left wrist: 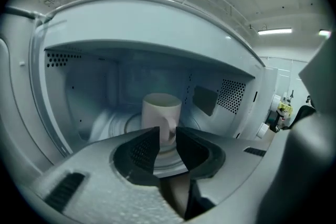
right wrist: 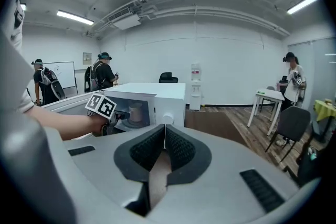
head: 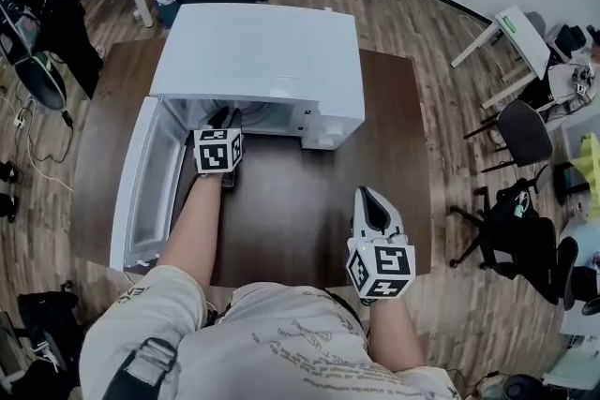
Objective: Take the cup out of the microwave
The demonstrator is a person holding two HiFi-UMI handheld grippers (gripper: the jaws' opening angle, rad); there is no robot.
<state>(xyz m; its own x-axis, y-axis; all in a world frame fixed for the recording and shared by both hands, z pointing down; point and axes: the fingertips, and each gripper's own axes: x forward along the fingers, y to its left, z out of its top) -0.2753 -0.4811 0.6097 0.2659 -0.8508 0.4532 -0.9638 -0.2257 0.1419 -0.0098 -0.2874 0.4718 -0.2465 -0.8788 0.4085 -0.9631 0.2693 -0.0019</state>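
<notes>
Right now my left tongs (left wrist: pixel 167 136) are inside the mouth of the microwave (head: pixel 272 51), with the jaws set to a narrow gap and nothing clamped that I can be sure of. The cup (left wrist: pixel 161 107) stands upright straight ahead of them on the turntable (left wrist: pixel 113 126), in the middle of the cavity. Its handle (left wrist: pixel 169 131) is turned towards me and lines up with the gap. It sits at the tips or just beyond them, and I cannot tell whether the pads touch it yet.

My right tongs (right wrist: pixel 164 136) are closed on nothing, jaws pressed together. They hang over the table (head: pixel 300 201), well to the right of the left tongs and clear of the oven. The open door (head: pixel 141 183) swings out just left of my left forearm.

As I see it, the grasp is the risky part. If I close while slightly off line, one jaw will meet the handle first and nudge the cup round. The turntable under it would probably turn too, and the handle would slip out of the gap. A pinch on the handle alone would probably let the cup hang and tip once lifted. The cavity roof is close above the tongs and the front sill is just below them. Lifting too high or dragging low on the way out could knock the cup loose.
</notes>
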